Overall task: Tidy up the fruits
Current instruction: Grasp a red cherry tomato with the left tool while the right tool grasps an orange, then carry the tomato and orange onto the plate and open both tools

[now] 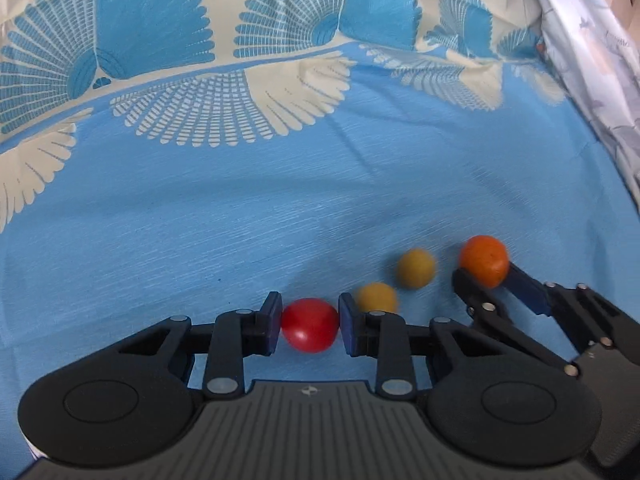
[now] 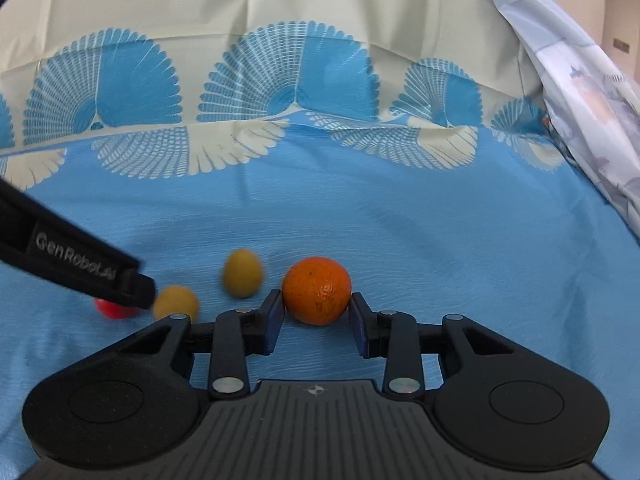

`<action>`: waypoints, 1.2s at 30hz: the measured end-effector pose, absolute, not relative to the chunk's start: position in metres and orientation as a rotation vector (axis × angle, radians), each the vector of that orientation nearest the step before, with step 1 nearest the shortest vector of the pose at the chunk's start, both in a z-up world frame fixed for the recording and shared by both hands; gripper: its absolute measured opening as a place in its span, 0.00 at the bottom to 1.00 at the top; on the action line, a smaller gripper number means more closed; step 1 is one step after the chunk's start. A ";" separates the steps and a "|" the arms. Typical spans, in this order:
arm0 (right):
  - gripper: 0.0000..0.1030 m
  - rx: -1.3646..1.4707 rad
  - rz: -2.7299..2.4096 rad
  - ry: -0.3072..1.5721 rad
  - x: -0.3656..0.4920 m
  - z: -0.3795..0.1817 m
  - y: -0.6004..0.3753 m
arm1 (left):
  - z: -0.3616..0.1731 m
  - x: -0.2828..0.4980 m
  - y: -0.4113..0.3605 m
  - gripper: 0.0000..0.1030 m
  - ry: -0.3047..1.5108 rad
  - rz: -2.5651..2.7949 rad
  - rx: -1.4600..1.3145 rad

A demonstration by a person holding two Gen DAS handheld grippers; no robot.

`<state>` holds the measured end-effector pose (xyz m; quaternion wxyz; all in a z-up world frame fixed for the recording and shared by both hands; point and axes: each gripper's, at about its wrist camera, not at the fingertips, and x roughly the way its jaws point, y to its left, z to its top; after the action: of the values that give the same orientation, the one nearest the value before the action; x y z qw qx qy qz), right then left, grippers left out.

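Observation:
My left gripper [image 1: 310, 326] is shut on a red tomato [image 1: 310, 325], low over the blue cloth. My right gripper [image 2: 316, 312] stands around an orange [image 2: 317, 296], both pads touching its sides; it also shows in the left wrist view [image 1: 486, 276] with the orange [image 1: 484, 260] between its fingers. Two small yellow fruits lie on the cloth between the grippers: one [image 1: 377, 297] just right of the left gripper, one [image 1: 416, 268] farther back. In the right wrist view they show as the near one [image 2: 176, 303] and the far one [image 2: 243, 273], with the tomato [image 2: 114, 309] partly hidden behind the left gripper's finger.
A blue cloth [image 1: 280, 200] with cream and blue fan patterns covers the surface and rises at the back. A pale printed fabric [image 1: 592, 60] hangs along the right side, also seen in the right wrist view [image 2: 580, 100].

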<state>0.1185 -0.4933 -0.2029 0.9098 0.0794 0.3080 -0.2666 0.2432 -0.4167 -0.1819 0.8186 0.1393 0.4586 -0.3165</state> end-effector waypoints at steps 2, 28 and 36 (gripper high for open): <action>0.35 0.160 -0.570 0.616 0.116 -0.201 -0.494 | -0.175 0.235 -0.410 0.32 0.940 -0.652 0.293; 0.35 0.083 -0.164 0.458 -0.029 -0.051 -0.284 | -0.010 0.058 -0.110 0.33 0.875 -0.317 0.049; 0.35 0.019 -0.023 0.488 -0.044 -0.022 -0.203 | 0.010 0.043 -0.028 0.33 0.842 -0.237 -0.042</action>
<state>-0.0436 -0.2030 -0.0225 0.9703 0.0095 0.2415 -0.0113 0.0435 -0.0283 0.0098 0.9056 -0.0204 0.4079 -0.1146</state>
